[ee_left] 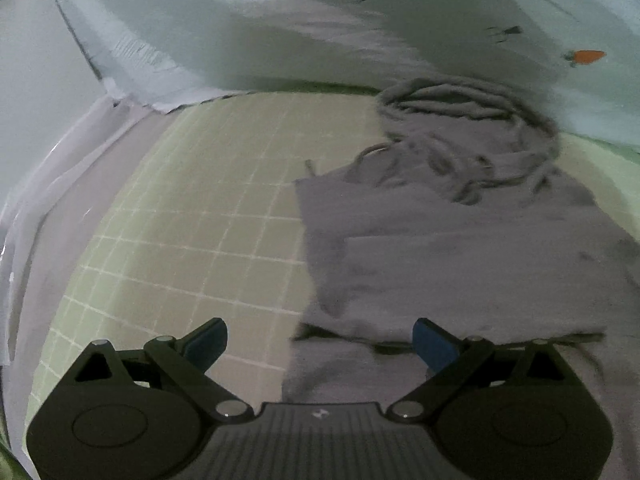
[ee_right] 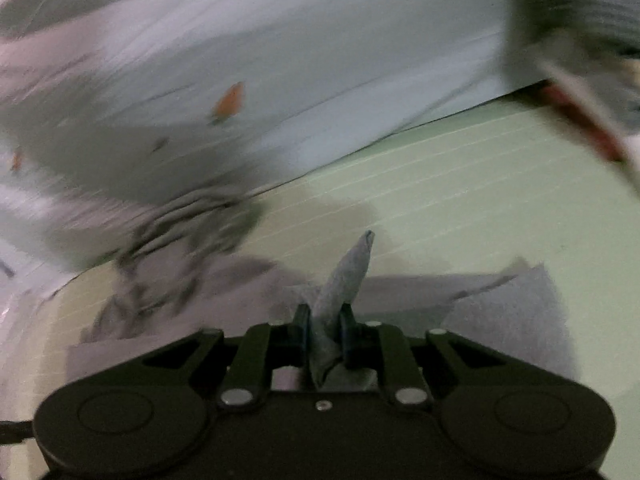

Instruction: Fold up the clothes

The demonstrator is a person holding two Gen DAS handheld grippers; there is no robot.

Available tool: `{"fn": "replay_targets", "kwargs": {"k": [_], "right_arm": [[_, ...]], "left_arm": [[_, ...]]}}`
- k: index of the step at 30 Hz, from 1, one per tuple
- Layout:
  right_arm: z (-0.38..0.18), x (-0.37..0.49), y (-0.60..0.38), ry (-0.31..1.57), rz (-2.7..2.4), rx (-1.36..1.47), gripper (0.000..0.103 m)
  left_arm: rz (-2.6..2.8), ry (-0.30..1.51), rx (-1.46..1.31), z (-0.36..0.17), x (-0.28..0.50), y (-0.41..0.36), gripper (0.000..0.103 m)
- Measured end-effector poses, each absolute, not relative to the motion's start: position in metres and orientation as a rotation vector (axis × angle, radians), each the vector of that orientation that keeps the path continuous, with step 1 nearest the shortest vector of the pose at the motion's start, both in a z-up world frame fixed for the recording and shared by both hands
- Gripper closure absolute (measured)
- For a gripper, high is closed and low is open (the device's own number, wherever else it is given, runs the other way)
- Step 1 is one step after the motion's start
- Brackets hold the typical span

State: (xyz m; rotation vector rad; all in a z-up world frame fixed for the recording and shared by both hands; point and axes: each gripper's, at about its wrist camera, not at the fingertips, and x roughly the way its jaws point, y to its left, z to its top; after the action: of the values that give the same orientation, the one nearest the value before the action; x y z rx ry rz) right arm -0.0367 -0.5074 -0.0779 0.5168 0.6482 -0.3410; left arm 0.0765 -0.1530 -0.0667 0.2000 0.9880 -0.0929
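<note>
Blue-padded fingers [ee_left: 434, 344] of the left gripper [ee_left: 320, 346] stand spread wide, nothing between them, hovering over the near edge of a grey, soft knit garment [ee_left: 460, 248] that lies on a pale green cutting mat printed with a white grid [ee_left: 192, 216]. One finger sits over bare mat, the other over the cloth. From the left wrist view the garment covers the right half of the mat, its lower part lying fairly flat with a fold line running across near the fingers, its far end bunched into rumpled loops against a pale blue-grey sheet with small orange carrot prints [ee_left: 280, 32] that rises behind the mat.

The right gripper [ee_right: 325, 332] has its fingers pressed together on a pinched-up corner of the same grey garment [ee_right: 516, 320]; a twisted peak of cloth pokes up and forward between the pads. In the right wrist view, strongly blurred, more of the garment spreads flat on the green mat [ee_right: 480, 200] to both sides of the gripper, and the rumpled end lies at the left by the carrot-print sheet [ee_right: 320, 60]. A blurred dark shape with a red and white streak fills the upper right corner; I cannot tell what it is.
</note>
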Motion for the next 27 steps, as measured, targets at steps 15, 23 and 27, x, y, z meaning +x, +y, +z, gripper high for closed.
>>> {"fn": "replay_targets", "kwargs": {"k": [15,23,27], "right_arm": [[-0.102,0.032,-0.407,0.801,-0.149,0.417,0.034],[-0.089,-0.044,-0.456,0.635,-0.305,0.552,0.0],[-0.098,-0.081,-0.485,0.646,-0.456,0.543,0.0]], "left_arm": [[-0.128,1.034,0.184,-0.084,0.083,-0.138,0.005],[-0.218,0.973,0.256,-0.064,0.06,-0.183,0.005],[-0.284,0.935,0.3,-0.052,0.054,-0.214,0.005]]}}
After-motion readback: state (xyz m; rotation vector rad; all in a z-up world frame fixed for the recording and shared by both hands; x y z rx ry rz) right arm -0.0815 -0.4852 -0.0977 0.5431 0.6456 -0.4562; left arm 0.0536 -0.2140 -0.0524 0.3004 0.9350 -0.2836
